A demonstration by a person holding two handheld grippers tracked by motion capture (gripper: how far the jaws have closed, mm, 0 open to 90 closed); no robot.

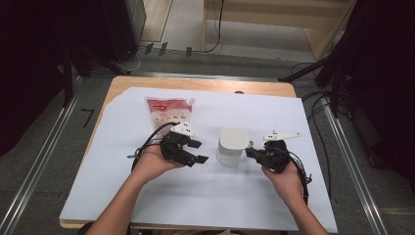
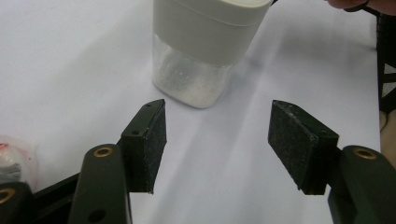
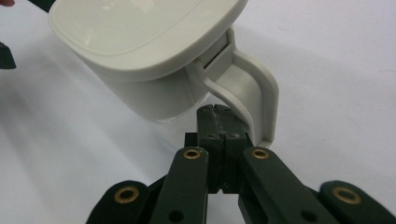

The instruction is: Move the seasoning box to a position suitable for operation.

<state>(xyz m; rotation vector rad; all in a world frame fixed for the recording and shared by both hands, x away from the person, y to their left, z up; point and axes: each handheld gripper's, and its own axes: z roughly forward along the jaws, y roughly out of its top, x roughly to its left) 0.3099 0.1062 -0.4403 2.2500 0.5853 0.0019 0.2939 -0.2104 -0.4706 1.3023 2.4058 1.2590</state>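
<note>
Jar: a white jar with a pale lid is seen standing upright on the white sheet, near the middle of the table, between the two grippers.
Jar body: in the left gripper view a clear lower part is shown below a broad white band, with white grains inside.
Lid: a flat, rounded-square top is shown closed in the right gripper view.
Handle: a white loop is seen on the jar's side that faces the right gripper.
Right gripper: its jaws are pressed flat together with nothing between them; their closed tip is placed inside the handle's loop, close under its upper arm. Whether the tip touches the handle cannot be told.
Right hand: the gripper is held from the lower right, and is pointed left toward the jar.
Left gripper: its jaws are held well apart and nothing is gripped; the jar is seen ahead of the pads, apart from them.
Left hand: the gripper is held just left of the jar, and is aimed right.
Pouch: a red-and-white packet is laid flat on the sheet, behind the left gripper, apart from the jar.
Table: a wooden edge is left showing behind the sheet.
</note>
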